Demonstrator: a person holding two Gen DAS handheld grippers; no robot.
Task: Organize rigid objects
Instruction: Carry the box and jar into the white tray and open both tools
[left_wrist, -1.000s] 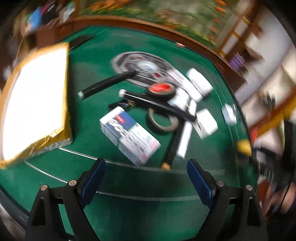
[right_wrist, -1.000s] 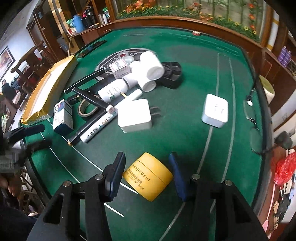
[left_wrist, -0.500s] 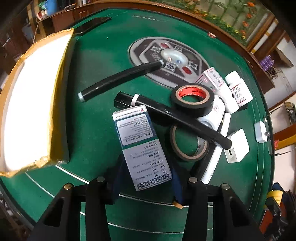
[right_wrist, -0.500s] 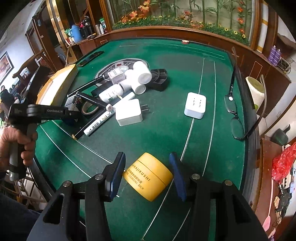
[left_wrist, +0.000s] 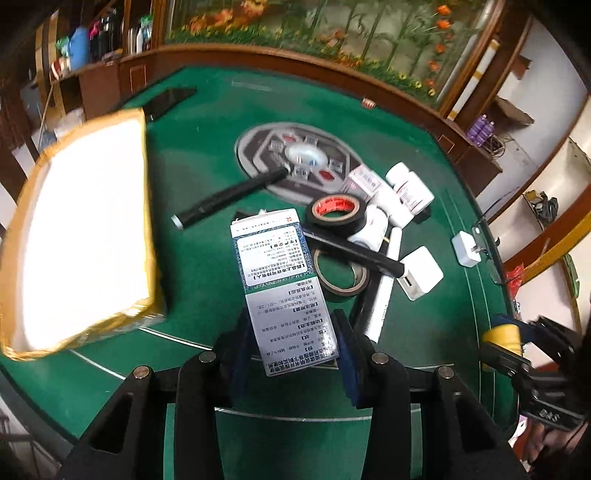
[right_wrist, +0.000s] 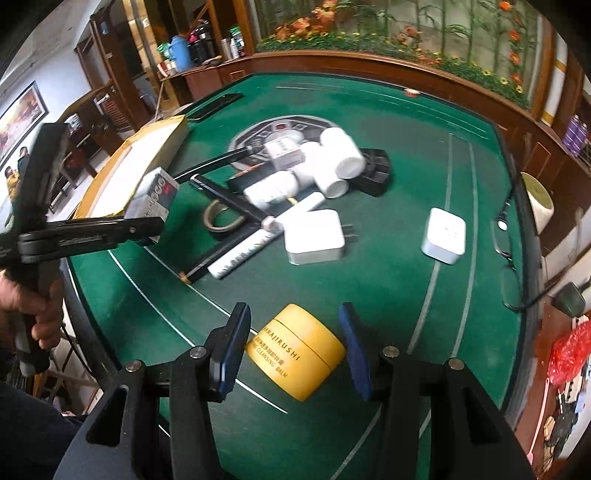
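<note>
My left gripper (left_wrist: 291, 350) is shut on a white and blue medicine box (left_wrist: 280, 284) and holds it up off the green table (left_wrist: 207, 155). The box also shows in the right wrist view (right_wrist: 153, 197), held in the air at the left. My right gripper (right_wrist: 295, 347) is shut on a yellow cleansing balm jar (right_wrist: 295, 350), held above the table's near edge. The jar also shows at the right edge of the left wrist view (left_wrist: 502, 339).
A heap lies mid-table: black tape roll (left_wrist: 334, 214), brown tape ring (left_wrist: 340, 273), black sticks (left_wrist: 229, 195), white bottles (right_wrist: 332, 158), white tube (right_wrist: 255, 247), two white chargers (right_wrist: 314, 236) (right_wrist: 443, 234). A yellow-edged parcel (left_wrist: 81, 229) lies left. Glasses (right_wrist: 506, 240) lie right.
My left gripper closed on the medicine box and lifted it off the table. My right gripper keeps hold of the yellow jar and has drawn back a little.
</note>
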